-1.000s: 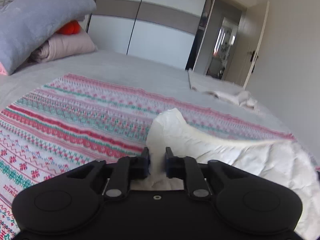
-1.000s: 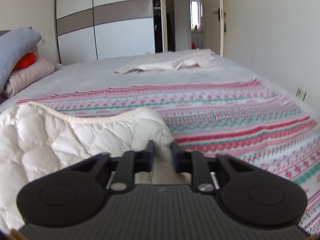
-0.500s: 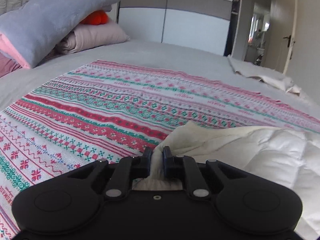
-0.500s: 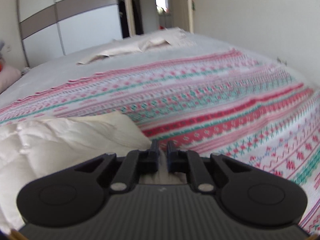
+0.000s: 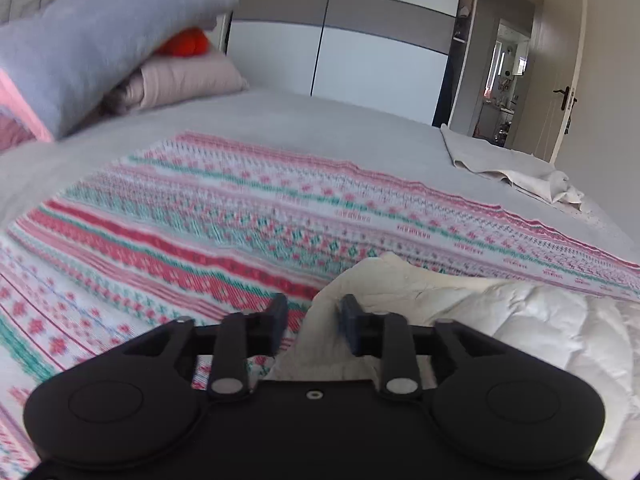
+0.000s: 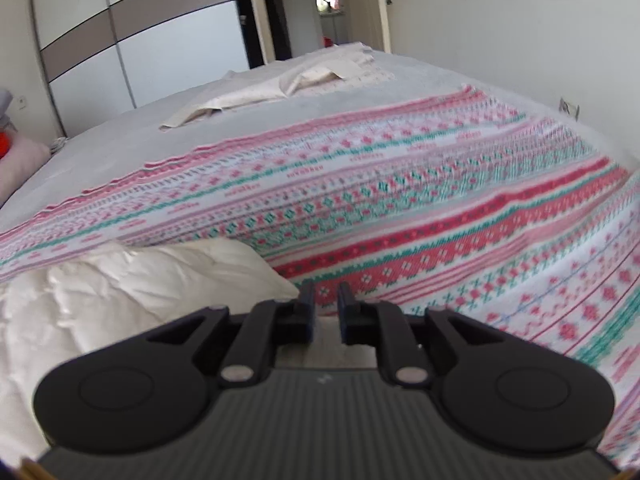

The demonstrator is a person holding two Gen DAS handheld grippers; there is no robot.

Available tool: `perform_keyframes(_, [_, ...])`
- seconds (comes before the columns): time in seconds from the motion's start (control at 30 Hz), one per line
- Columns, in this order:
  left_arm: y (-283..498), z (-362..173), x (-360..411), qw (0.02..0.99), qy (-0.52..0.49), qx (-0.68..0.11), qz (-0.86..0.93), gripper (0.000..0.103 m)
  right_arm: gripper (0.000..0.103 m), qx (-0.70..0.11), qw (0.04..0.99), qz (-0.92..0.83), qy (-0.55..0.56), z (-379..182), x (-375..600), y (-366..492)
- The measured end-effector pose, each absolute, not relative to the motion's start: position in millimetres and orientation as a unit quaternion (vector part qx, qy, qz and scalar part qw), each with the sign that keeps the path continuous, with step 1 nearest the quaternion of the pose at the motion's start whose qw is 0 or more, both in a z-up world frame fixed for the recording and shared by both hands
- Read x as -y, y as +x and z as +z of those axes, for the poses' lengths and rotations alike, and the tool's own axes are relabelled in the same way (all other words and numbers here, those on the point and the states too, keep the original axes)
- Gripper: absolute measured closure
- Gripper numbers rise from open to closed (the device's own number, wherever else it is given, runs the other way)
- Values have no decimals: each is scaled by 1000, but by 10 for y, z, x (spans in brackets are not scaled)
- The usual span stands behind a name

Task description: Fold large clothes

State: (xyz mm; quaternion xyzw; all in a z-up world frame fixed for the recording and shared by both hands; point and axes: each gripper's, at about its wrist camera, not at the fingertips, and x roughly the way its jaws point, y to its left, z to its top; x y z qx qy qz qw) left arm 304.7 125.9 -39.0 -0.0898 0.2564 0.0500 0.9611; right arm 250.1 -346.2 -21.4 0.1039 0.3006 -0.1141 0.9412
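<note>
The left gripper (image 5: 311, 322) points down at a shallow angle over the bed, and its jaws are opening: a corner of the cream quilted garment (image 5: 500, 320) lies loose between the fingers, with a gap visible on the left side, so the pads no longer clamp it. The right gripper (image 6: 323, 308) is likewise opening; the gap between its fingers shows only pale cloth low behind the tips, and the pads do not press on it. The garment lies in a folded heap on the patterned blanket (image 6: 440, 208), a knitted-look spread in red, pink, green and white bands that covers the near part of the bed. In the right wrist view the garment (image 6: 132, 292) sits just left of the fingers. Beyond the blanket, a grey sheet (image 5: 304, 128) carries a beige cloth (image 6: 280, 88) near the far edge. Stacked pillows (image 5: 100, 40) rest at the left, before a sliding-door wardrobe (image 5: 360, 52).
</note>
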Motion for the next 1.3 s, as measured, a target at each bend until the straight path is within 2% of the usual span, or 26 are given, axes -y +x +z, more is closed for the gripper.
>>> perform_keyframes(0.03, [3001,-312,-1247,962,-89,-255,45,57,50,-293,945,-105,99,-103,3442,2417])
perform_keyframes(0.07, [2944,-226,-1234,962,-95,-253,36,50,44,-284,949,-98,98,-16,3426,2337])
perform_keyframes(0.23, [2614,118,-1131,956,-130,-262,6,29,43,-261,958,-70,92,368,3257,1924])
perform_keyframes(0.3, [2440,211,-1072,952,-141,-270,-3,15,41,-261,959,-61,95,441,3188,1774])
perform_keyframes(0.47, [1985,303,-915,949,-140,-284,-19,0,29,-267,958,-49,86,493,2961,1411])
perform_keyframes(0.6, [1686,242,-919,939,-164,-302,-9,0,20,-271,958,-46,80,467,2769,1158])
perform_keyframes(0.7, [1527,90,-966,931,-184,-315,-18,0,18,-269,960,-34,70,420,2617,1037])
perform_keyframes(0.87, [1499,-175,-1132,905,-213,-368,-15,0,18,-262,964,-30,19,346,2325,959])
perform_keyframes(1.2, [1431,-203,-1491,887,-270,-375,-2,0,19,-247,969,8,-2,229,1999,982])
perform_keyframes(1.27, [1445,-197,-1549,895,-248,-370,10,0,22,-240,970,28,-3,210,1905,994])
perform_keyframes(1.3, [1460,-210,-1583,896,-245,-370,11,0,28,-234,972,36,-5,202,1854,1002])
